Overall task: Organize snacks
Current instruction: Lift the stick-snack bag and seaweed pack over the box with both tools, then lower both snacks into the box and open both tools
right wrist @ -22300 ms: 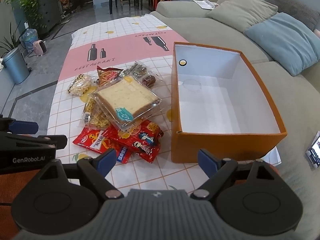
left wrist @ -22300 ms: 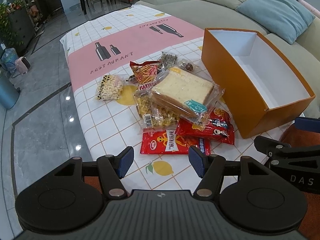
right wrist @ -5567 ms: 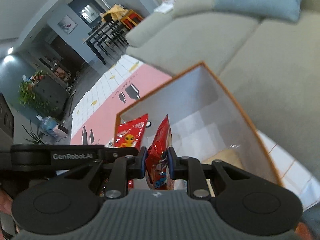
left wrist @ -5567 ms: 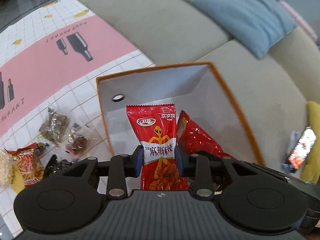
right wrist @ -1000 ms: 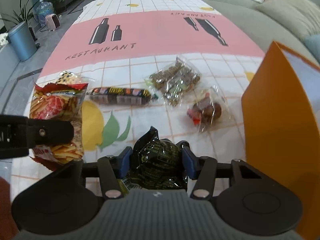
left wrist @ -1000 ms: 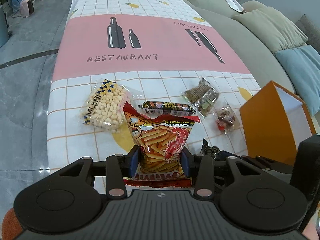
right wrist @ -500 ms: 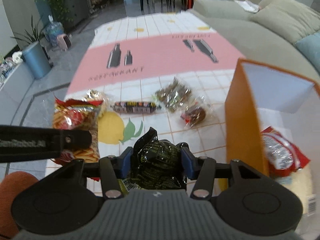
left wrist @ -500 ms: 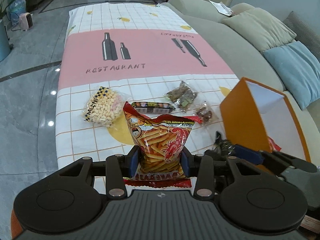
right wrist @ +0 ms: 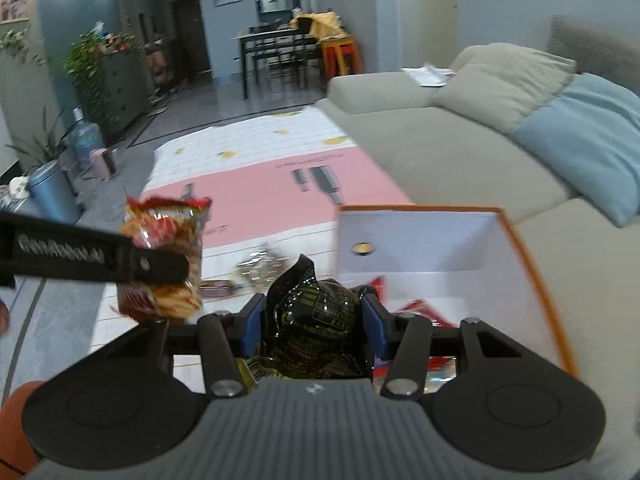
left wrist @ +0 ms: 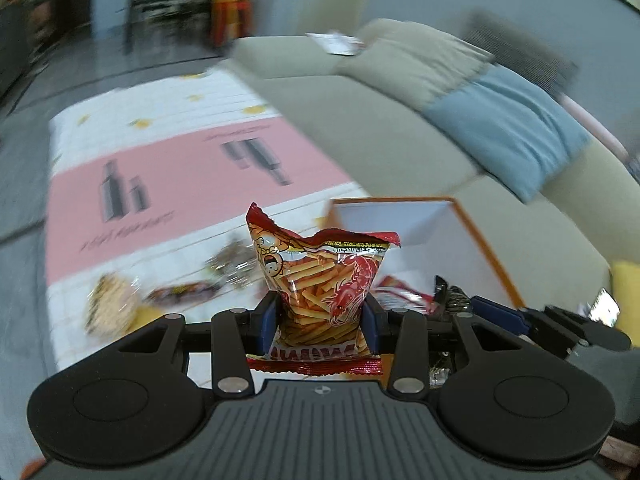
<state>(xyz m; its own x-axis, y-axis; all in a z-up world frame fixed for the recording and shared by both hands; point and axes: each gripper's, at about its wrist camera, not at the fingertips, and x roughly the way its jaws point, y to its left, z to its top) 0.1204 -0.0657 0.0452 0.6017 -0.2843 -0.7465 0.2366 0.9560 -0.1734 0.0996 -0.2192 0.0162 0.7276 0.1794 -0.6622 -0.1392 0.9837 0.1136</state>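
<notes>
My left gripper [left wrist: 318, 322] is shut on a red bag of shrimp sticks [left wrist: 320, 276], held upright in the air above the table. In the right wrist view that same bag [right wrist: 164, 256] hangs at the left, level with the box. My right gripper [right wrist: 314, 326] is shut on a crumpled black snack packet [right wrist: 316, 312], at the near left corner of the orange box [right wrist: 536, 276]. Red packets [right wrist: 420, 308] lie on the box's white floor. The box [left wrist: 484, 248] stands to the right of the left gripper.
On the checked and pink tablecloth [left wrist: 180, 176] lie a bag of pale puffs [left wrist: 112, 304], a dark sausage stick [left wrist: 180, 294] and a brown packet [left wrist: 230, 266]. A grey sofa [left wrist: 380, 128] with a blue cushion [left wrist: 508, 132] runs behind the box. A phone [left wrist: 604, 310] lies at the right.
Both grippers have risen with their packets and swung right toward the orange box; its open inside now shows ahead. The snacks on the table have slid down and left in view.
</notes>
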